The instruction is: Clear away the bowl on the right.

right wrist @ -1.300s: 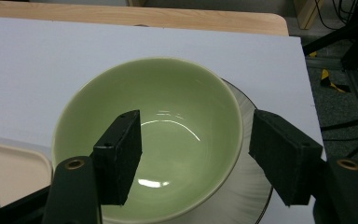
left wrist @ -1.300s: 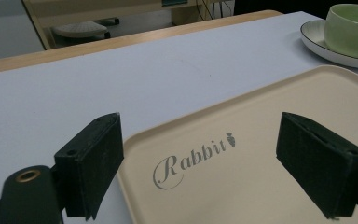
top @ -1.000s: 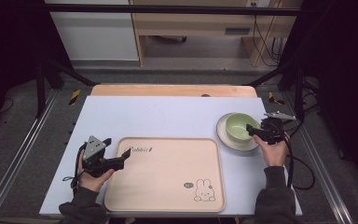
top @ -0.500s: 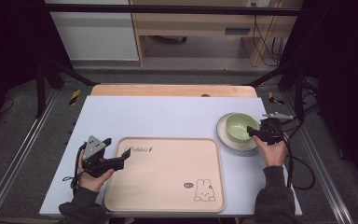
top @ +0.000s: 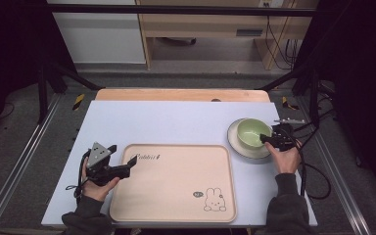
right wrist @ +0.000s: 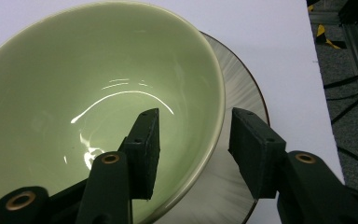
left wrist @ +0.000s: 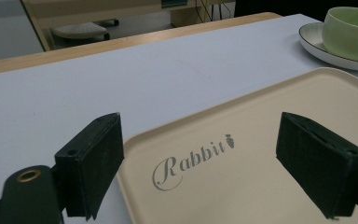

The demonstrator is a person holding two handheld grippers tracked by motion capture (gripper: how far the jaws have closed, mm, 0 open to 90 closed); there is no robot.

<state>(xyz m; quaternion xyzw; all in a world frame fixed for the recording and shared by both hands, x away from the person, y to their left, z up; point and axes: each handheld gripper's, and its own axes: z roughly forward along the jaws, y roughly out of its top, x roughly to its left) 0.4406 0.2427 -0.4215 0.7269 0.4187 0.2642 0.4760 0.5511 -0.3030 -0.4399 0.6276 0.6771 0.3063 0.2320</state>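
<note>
Right tool [right wrist: 193,154] closing astride green bowl [right wrist: 74,93] rim (bowl empty, on plate [right wrist: 242,107]).

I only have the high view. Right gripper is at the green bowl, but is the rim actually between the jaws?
Observer: Yes. In the right gripper view the right gripper straddles the green bowl's rim, one jaw inside, one outside.
Operator: Clamped yet?
Observer: Not yet. The jaws have just been closing, but a gap shows between the outer pad and the bowl wall.
Operator: Anything in the bowl?
Observer: Empty, glossy inside. It sits on a white plate with a thin dark edge.
Operator: Left side?
Observer: The left gripper is open, jaws wide, over the tray corner near the "Rabbit" print, holding nothing.
</note>
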